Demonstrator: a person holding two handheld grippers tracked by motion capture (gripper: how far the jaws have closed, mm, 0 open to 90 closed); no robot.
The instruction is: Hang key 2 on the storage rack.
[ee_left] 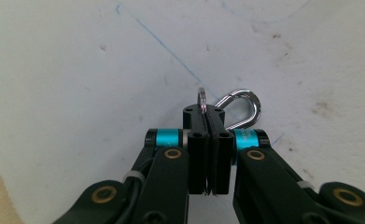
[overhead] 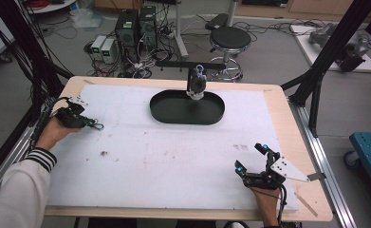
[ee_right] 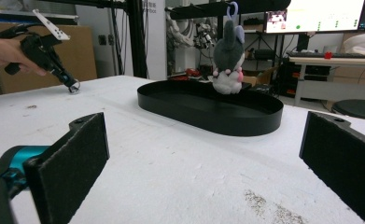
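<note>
One gripper, the left gripper [ee_left: 211, 140], clamps a key ring with clip [ee_left: 238, 109], well left of the tray [overhead: 187, 117]; right gripper [overhead: 254, 159] gapes.

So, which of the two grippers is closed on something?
The left gripper, at the table's left edge: its jaws pinch a metal clip. The right gripper is open.
</note>
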